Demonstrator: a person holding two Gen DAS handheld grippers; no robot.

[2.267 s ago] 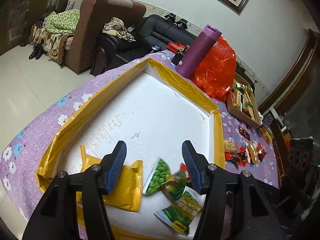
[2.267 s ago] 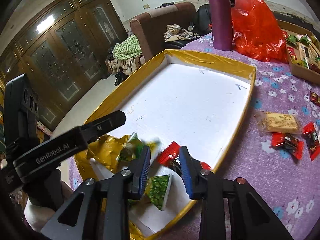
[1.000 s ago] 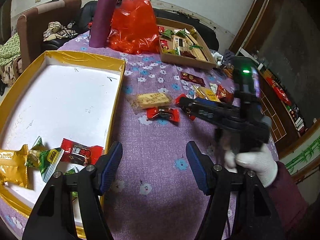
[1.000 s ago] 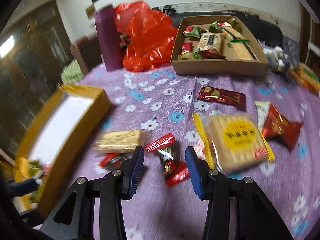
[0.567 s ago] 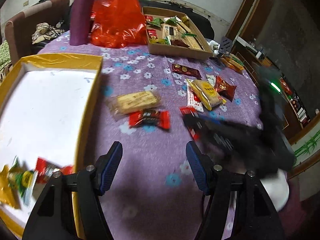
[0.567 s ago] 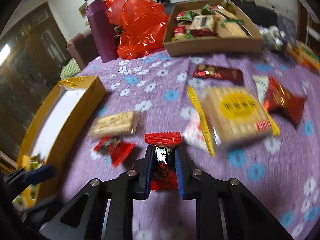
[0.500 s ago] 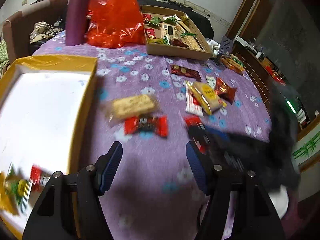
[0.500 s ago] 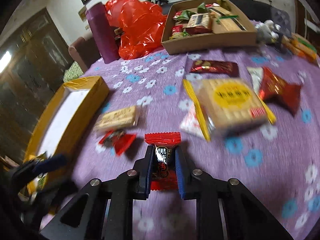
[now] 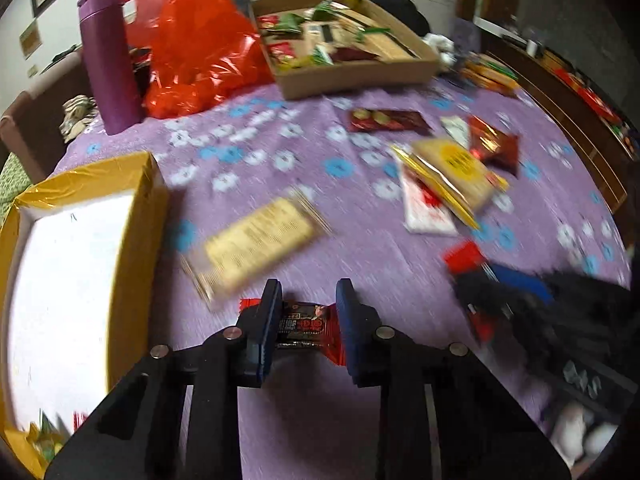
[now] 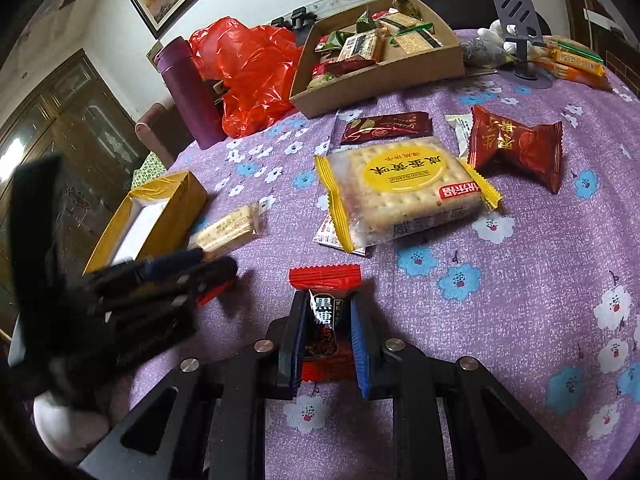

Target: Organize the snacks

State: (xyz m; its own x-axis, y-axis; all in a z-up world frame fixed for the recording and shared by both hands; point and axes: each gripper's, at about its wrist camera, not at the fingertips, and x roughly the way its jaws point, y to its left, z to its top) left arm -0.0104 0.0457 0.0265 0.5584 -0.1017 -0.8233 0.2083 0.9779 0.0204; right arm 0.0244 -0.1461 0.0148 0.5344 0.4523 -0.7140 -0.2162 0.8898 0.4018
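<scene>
Left wrist view. Left gripper (image 9: 307, 312): blue fingers set either side of a red-and-black candy bar (image 9: 303, 323) lying crosswise on the purple floral cloth (image 9: 320, 184); fingers at the wrapper's sides, firm pinch not certain through motion blur. Gold-edged tray (image 9: 140, 216) to the left, a few packets in its near corner. Wafer pack (image 9: 256, 240) just beyond the fingertips. Farther off: yellow cracker pack (image 9: 448, 172), cardboard box (image 9: 360, 76) of assorted snacks, red plastic bag (image 9: 196, 44), purple flask (image 9: 108, 60).

Right wrist view. Right gripper (image 10: 325, 312): fingers pressed onto a brown-sugar candy (image 10: 325, 308), red crimped end standing out past the tips, held lengthwise above the cloth. Cracker pack (image 10: 404, 184), red twisted sweet (image 10: 516, 148), dark red sachet (image 10: 384, 126) beyond; tray (image 10: 160, 208) at left.

Handling, judged: items light, film wrappers slick and crushable, contents likely brittle. Take across the filled middle, not the crimped ends; modest squeeze
</scene>
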